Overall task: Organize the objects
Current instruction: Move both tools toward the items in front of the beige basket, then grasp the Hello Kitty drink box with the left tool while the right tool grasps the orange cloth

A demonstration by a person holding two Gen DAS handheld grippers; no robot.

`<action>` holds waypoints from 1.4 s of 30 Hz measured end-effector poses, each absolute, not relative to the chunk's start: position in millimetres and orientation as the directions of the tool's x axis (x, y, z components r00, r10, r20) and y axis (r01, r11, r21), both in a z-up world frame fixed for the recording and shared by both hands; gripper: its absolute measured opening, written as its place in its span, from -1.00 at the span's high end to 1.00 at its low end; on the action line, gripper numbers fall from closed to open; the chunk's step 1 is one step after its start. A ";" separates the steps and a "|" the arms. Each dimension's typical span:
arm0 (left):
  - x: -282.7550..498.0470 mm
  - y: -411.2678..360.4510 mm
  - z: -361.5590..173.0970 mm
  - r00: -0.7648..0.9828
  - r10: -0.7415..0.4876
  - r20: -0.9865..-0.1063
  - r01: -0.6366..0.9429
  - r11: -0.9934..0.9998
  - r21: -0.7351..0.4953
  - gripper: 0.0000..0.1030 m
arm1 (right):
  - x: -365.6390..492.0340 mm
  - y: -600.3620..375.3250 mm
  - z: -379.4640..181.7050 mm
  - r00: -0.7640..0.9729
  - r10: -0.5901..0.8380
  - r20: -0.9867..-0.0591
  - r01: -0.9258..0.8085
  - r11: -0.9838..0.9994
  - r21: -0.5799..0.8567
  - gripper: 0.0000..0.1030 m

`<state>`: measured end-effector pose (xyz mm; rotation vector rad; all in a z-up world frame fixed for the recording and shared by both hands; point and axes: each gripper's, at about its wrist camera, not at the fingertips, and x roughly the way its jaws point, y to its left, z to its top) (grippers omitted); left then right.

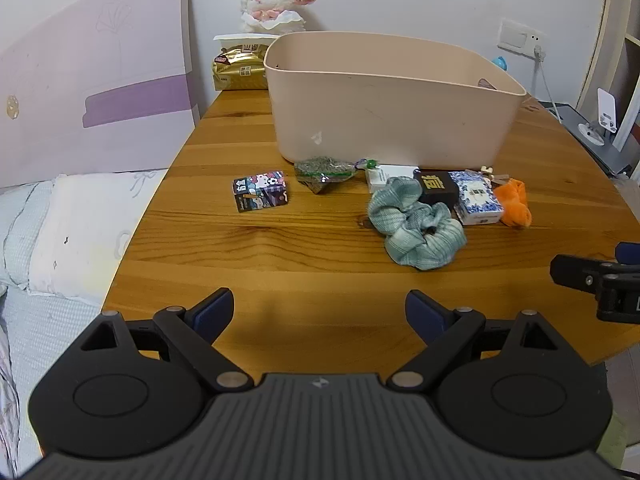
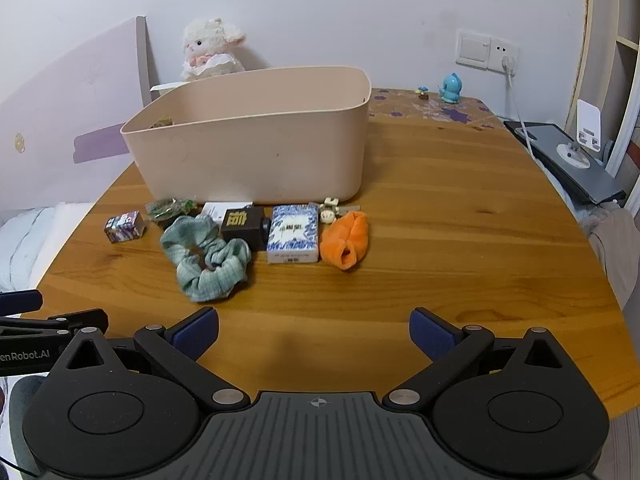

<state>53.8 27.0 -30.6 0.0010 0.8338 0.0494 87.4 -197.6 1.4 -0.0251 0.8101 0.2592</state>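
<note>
Both claws are hanging low over the near edge of the wooden table [image 2: 440,240]: the left gripper [image 1: 319,314] is gaping wide with nothing in it, and the right gripper [image 2: 314,332] is doing the same. Mid-table, a row of small things is lying just in front of the beige bin [image 2: 256,152]: a cartoon box [image 1: 261,191], a green scrunchie [image 2: 206,258], a black box [image 2: 242,224], a blue-and-white pack [image 2: 293,232], an orange cloth [image 2: 346,242]. Behind the bin, a plush lamb [image 1: 272,2] is sitting against the white wall [image 2: 340,12]. A bed [image 1: 60,220] is lying off to the left.
</note>
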 end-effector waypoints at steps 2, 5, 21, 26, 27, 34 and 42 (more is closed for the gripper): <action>60.1 30.0 -32.4 0.668 0.044 -0.743 -0.045 0.999 0.018 -0.81 | 90.7 -197.0 -0.6 0.668 0.217 -0.712 -0.241 0.968 0.069 -1.00; 68.6 33.9 -35.2 0.666 0.046 -0.745 -0.052 0.999 0.016 -0.81 | 98.3 -196.0 -4.8 0.674 0.209 -0.709 -0.240 0.969 0.057 -1.00; 141.7 67.8 -54.7 0.655 0.059 -0.753 -0.091 0.996 -0.001 -0.80 | 166.3 -198.6 -41.8 0.649 0.135 -0.749 -0.164 0.986 0.036 -1.00; 166.0 82.2 -63.6 0.654 0.040 -0.755 -0.107 0.993 -0.040 -0.79 | 190.4 -200.8 -45.8 0.652 0.128 -0.747 -0.147 0.988 0.042 -1.00; 170.3 84.5 -65.2 0.652 0.042 -0.757 -0.113 0.993 -0.042 -0.79 | 193.9 -199.8 -47.1 0.651 0.125 -0.749 -0.148 0.988 0.037 -1.00; 193.9 96.0 -81.9 0.626 0.043 -0.779 -0.133 0.990 -0.052 -0.78 | 213.5 -203.0 -58.1 0.635 0.144 -0.759 -0.146 0.987 0.066 -0.98; 199.8 92.8 -83.2 0.650 0.079 -0.756 -0.124 0.992 -0.003 -0.52 | 221.7 -212.8 -64.7 0.634 0.152 -0.758 -0.122 0.988 0.095 -0.51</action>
